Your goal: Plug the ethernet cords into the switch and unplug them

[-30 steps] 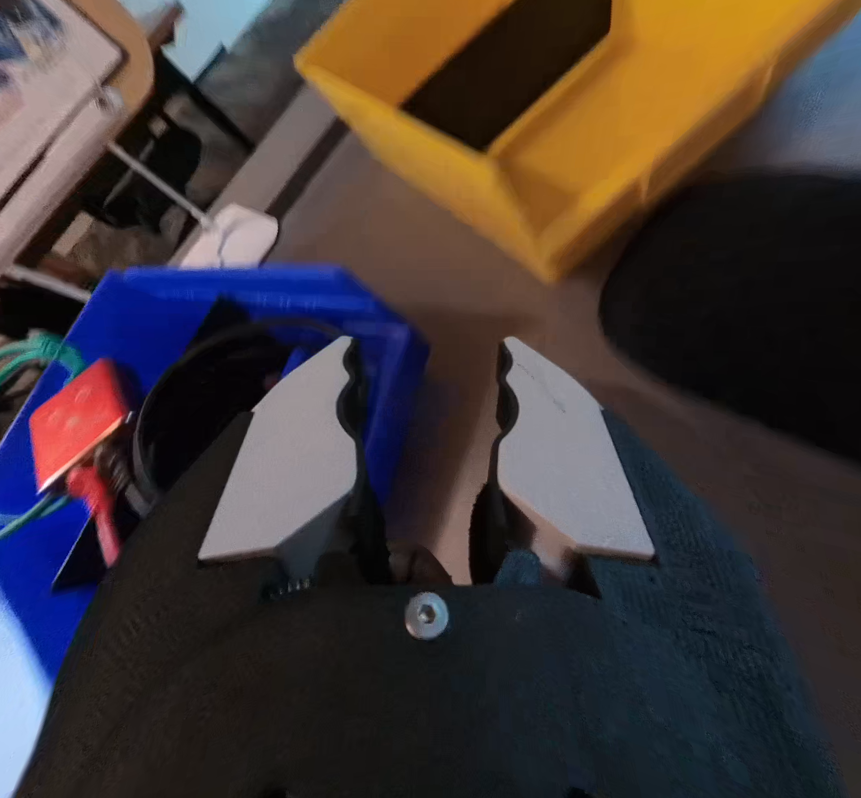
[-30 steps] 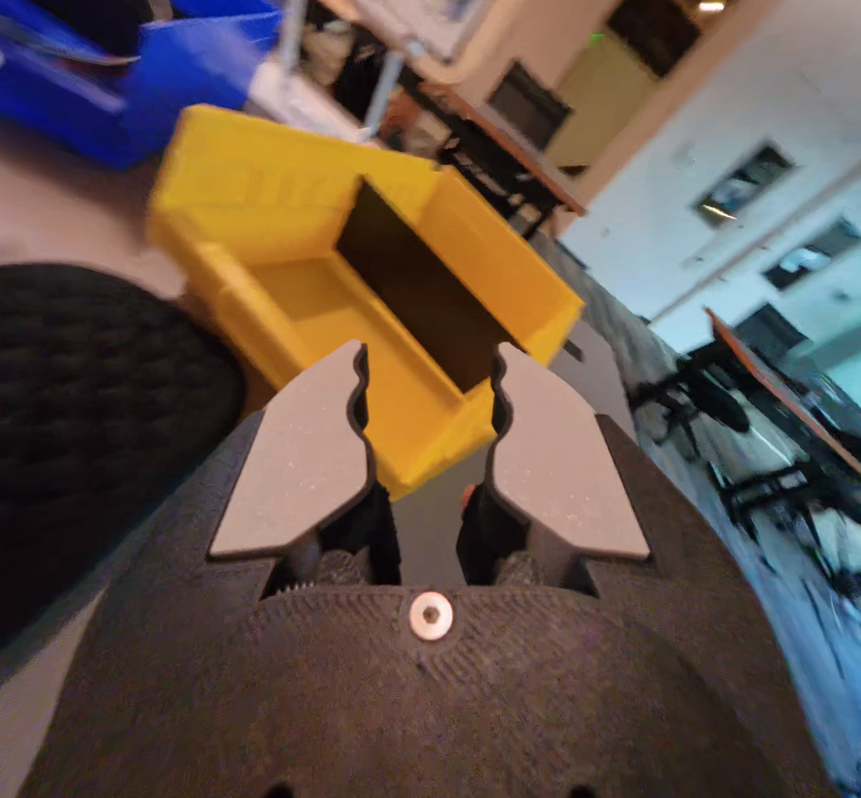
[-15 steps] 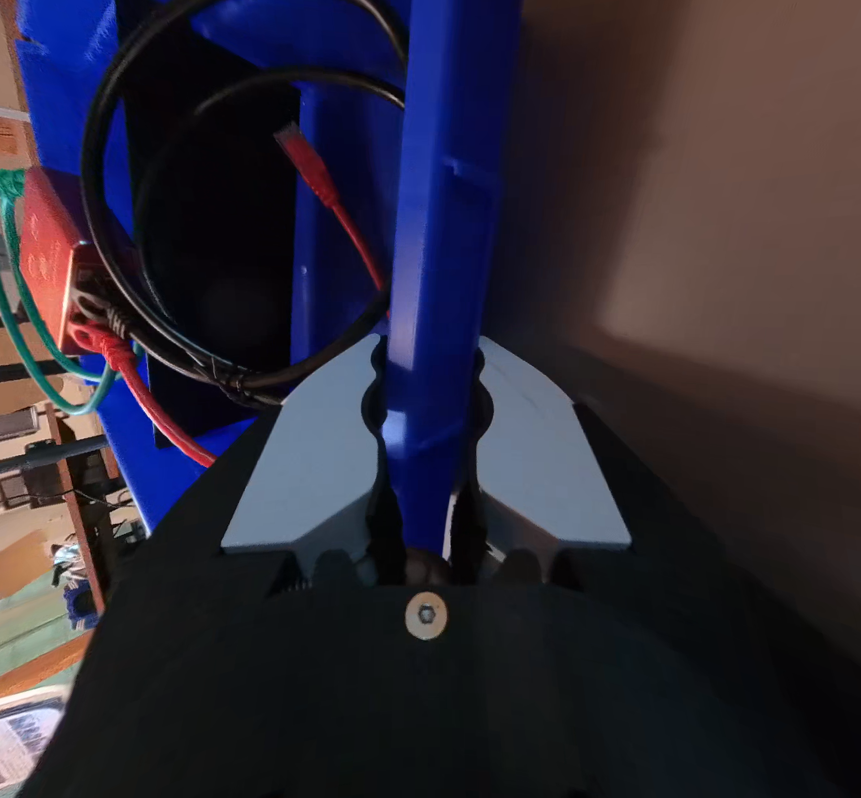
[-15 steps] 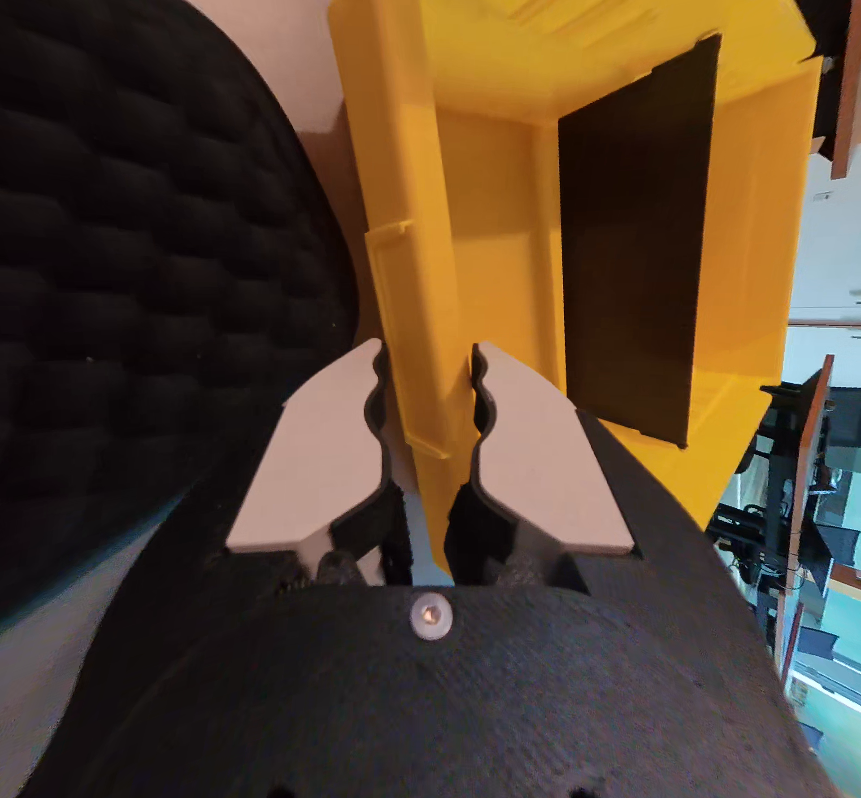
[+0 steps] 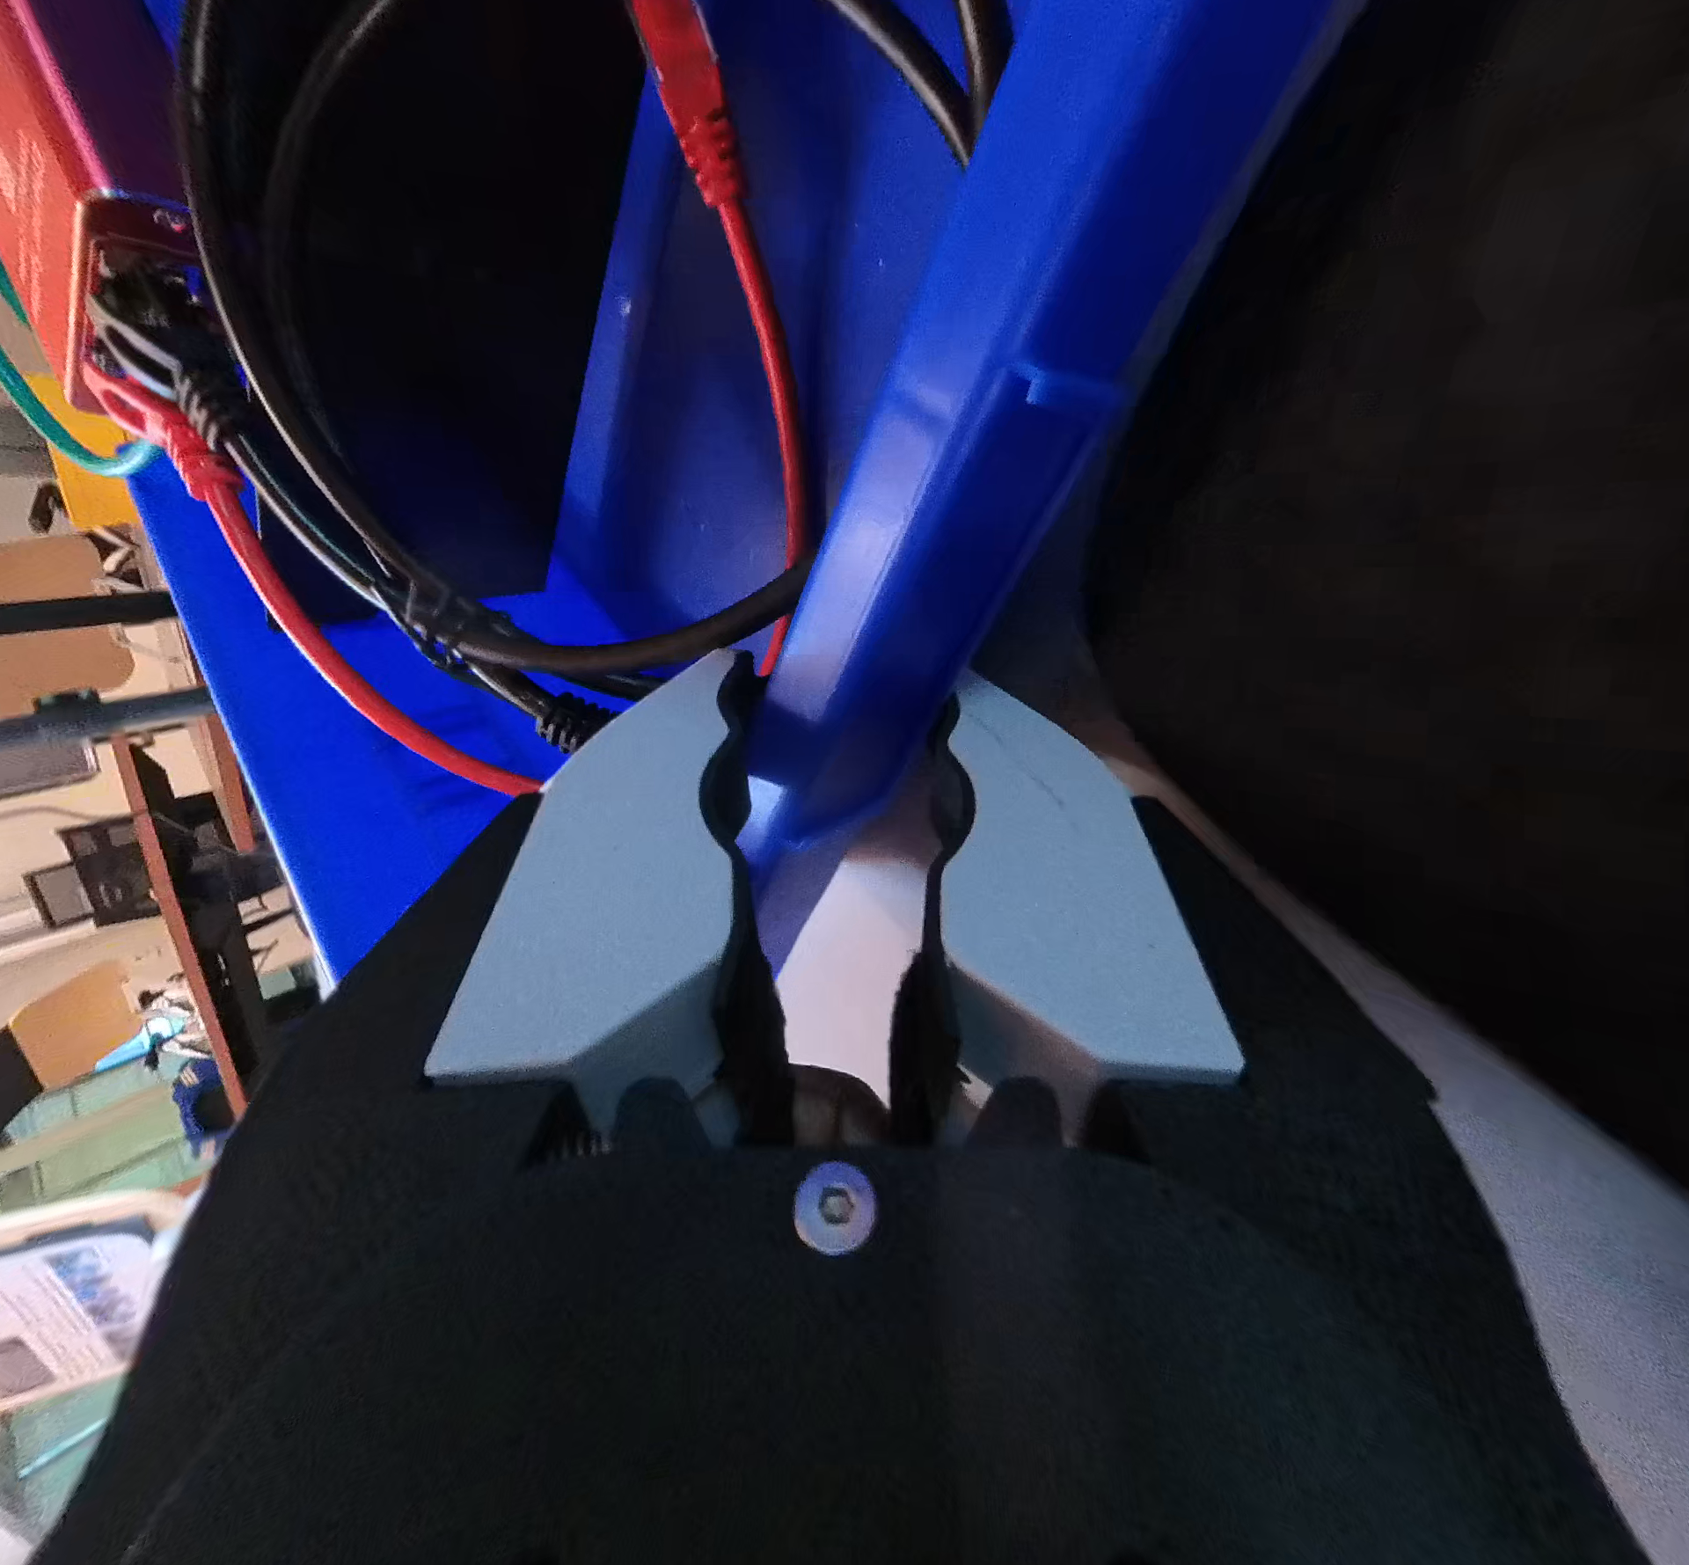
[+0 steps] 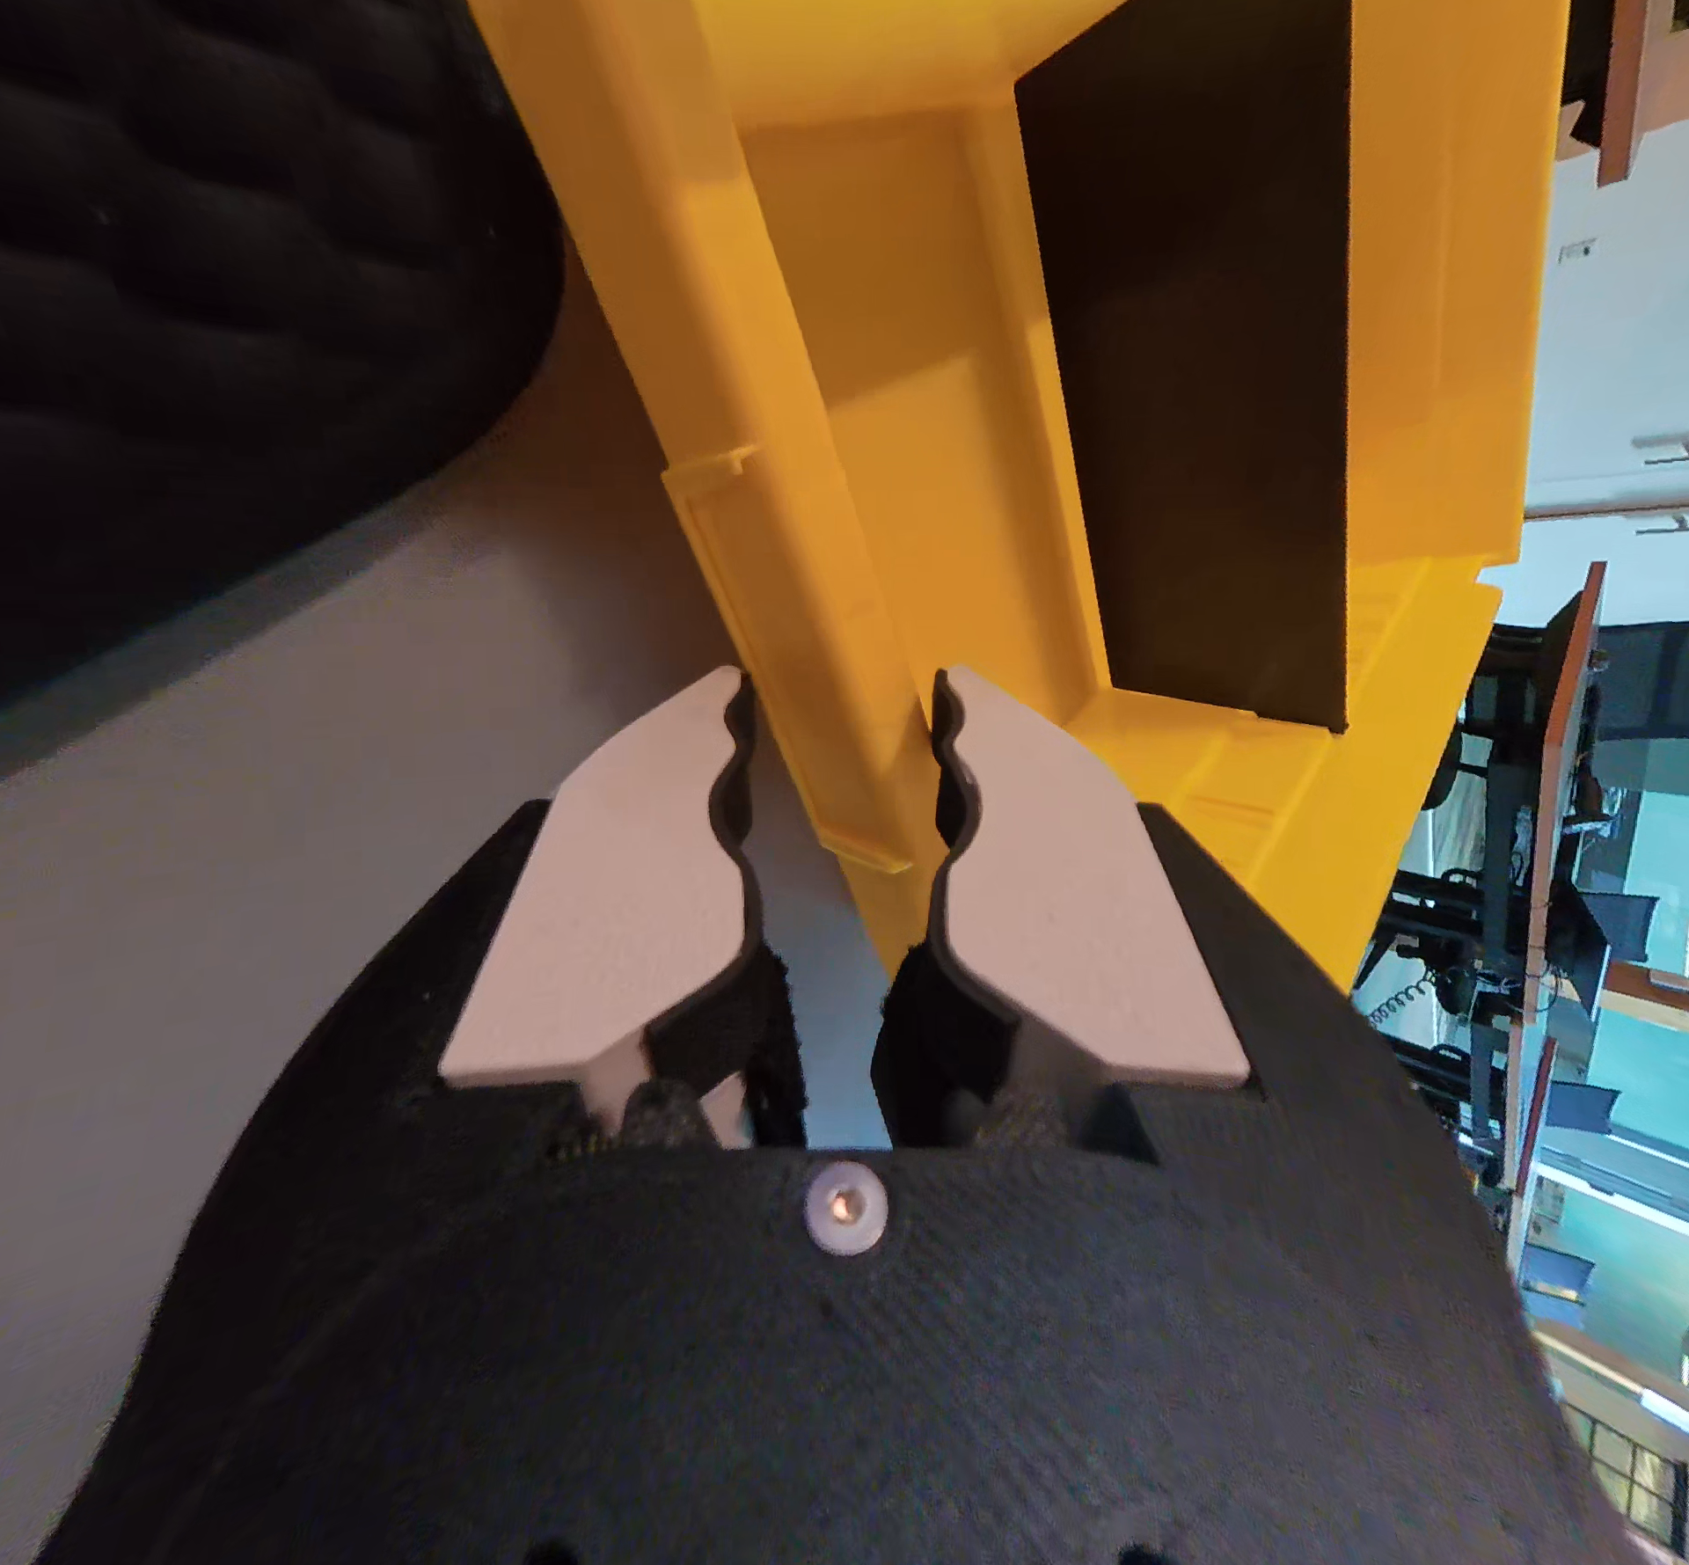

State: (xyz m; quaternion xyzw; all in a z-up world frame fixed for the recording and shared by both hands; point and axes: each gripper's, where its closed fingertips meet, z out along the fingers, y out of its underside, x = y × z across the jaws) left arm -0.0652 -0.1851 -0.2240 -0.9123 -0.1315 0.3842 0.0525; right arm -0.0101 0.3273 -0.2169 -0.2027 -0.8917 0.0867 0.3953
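Observation:
My left gripper is shut on the near end of the blue bin's side wall. Inside the bin a red switch lies at the far left, with a red cord, black cords and a green cord at its port face. The red ethernet cord loops round and its free plug points away near the top. My right gripper is shut on the near end of the yellow bin's side wall. No cords or switch show in the yellow bin.
A black panel lies inside the yellow bin. A black quilted mat lies on the grey table between the bins, in the left wrist view and the right wrist view. Desks and chairs stand beyond the table edge. The left gripper's tips are roughly 50 cm from the right gripper's.
One second ago both grippers were open above the table. They dropped onto the bin walls and closed; since half a second ago each wall has swung to a slant and sits nearer the fingertips.

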